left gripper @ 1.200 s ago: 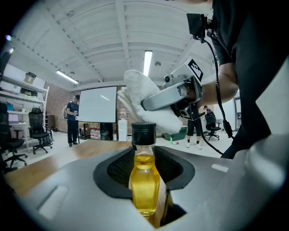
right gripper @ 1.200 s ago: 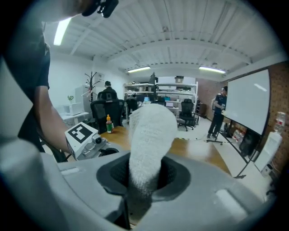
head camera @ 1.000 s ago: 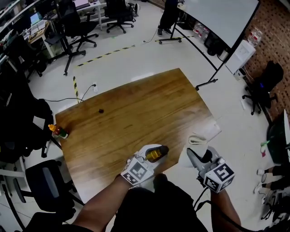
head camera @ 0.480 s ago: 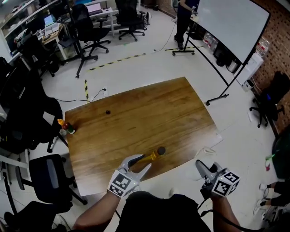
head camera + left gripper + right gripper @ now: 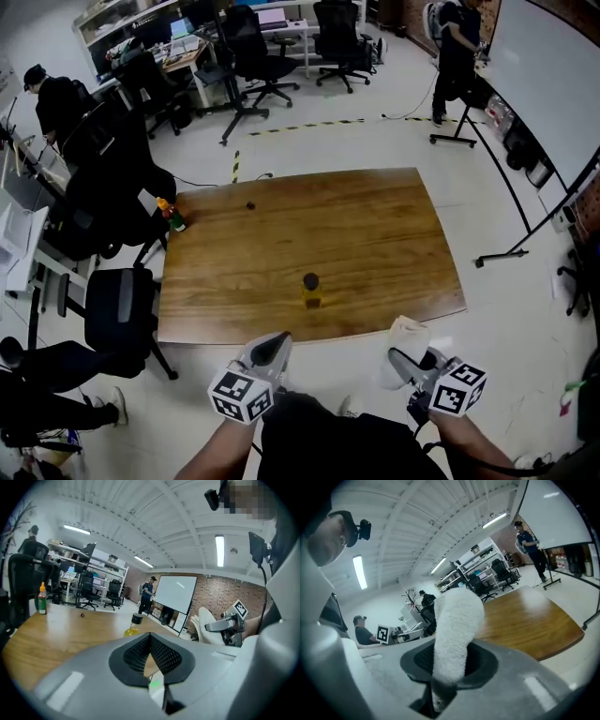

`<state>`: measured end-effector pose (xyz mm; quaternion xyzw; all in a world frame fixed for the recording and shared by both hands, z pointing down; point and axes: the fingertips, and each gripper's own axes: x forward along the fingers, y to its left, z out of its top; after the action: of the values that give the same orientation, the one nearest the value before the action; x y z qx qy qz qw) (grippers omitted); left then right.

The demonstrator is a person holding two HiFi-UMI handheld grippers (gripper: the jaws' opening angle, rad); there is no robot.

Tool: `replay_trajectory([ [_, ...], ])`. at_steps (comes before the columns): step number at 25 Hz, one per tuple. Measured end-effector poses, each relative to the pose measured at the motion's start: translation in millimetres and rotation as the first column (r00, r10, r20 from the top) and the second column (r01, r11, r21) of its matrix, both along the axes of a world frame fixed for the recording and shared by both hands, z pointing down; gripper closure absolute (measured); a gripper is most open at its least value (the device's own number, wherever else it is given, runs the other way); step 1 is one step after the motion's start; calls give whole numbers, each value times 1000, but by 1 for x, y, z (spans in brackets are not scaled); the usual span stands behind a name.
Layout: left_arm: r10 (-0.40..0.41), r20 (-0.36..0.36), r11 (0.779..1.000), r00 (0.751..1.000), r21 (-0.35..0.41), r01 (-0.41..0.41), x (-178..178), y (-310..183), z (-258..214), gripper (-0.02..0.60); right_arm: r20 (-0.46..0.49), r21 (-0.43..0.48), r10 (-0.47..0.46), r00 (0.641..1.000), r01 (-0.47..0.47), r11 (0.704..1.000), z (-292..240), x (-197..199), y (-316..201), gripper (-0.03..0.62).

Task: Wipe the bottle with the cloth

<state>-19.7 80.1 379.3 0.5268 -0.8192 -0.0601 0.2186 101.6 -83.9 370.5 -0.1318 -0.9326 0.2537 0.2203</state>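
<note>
- Two grippers, both held off the table on the person's side of its near edge, over open floor.
- Left gripper (image 5: 271, 346): jaws clenched together with nothing between them. It sits just short of the near edge, apart from the bottle.
- Right gripper (image 5: 401, 362): clamped on the white cloth (image 5: 409, 335). In the right gripper view the cloth stands up out of the jaws as a thick folded roll, and its top reaches about level with the table edge.
- Bottle (image 5: 310, 289): upright on the wooden table (image 5: 375, 234), with a black cap and yellow liquid. It is a little in from the near edge, roughly midway along it and between the two grippers' lines. Neither gripper touches it.
- The table top around the bottle is bare wood on every side. The whole right half carries nothing.
- Far left corner: a small red-capped bottle (image 5: 170, 215) stands right at the edge. Near it, further in, is a small dark object (image 5: 250, 205), too small to identify.
- Left edge: a black office chair (image 5: 113, 310) stands just beside the table.
- Right side: the floor is open between the table edge and a whiteboard stand (image 5: 525, 246).
- Beyond the far edge: a stretch of open floor with a strip of black-and-yellow tape (image 5: 309, 125), then desks and chairs well back.
</note>
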Motion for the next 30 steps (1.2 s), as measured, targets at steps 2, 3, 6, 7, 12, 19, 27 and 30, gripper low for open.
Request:
replay_trajectory([
  [2, -30, -28, 1000, 999, -2, 30, 27, 5, -8, 565, 9, -20, -49, 999, 50, 999, 2, 11, 5, 522],
  [3, -42, -31, 999, 999, -2, 42, 39, 7, -13, 565, 19, -33, -67, 998, 67, 997, 3, 16, 7, 522],
  [6, -72, -12, 997, 997, -24, 71, 66, 19, -23, 565, 34, -56, -102, 994, 104, 993, 5, 24, 15, 522],
  [7, -82, -11, 996, 997, -37, 81, 71, 25, -24, 565, 34, -56, -112, 993, 114, 992, 4, 26, 20, 521],
  [12, -85, -18, 994, 996, -66, 84, 88, 46, -17, 565, 41, -45, -124, 991, 125, 991, -1, 42, 41, 520],
  [19, -60, -76, 997, 995, -41, 57, 89, 73, -14, 565, 21, 10, -65, 998, 64, 998, -5, 62, 68, 522],
  [27, 6, -66, 1000, 998, -2, -6, 89, 95, -18, 565, 7, 79, -14, 1000, 13, 997, -7, 75, 110, 522],
  [30, 7, -71, 1000, 997, 5, -7, 84, 101, -15, 565, 4, 101, 9, 1000, -9, 995, -6, 81, 117, 523],
])
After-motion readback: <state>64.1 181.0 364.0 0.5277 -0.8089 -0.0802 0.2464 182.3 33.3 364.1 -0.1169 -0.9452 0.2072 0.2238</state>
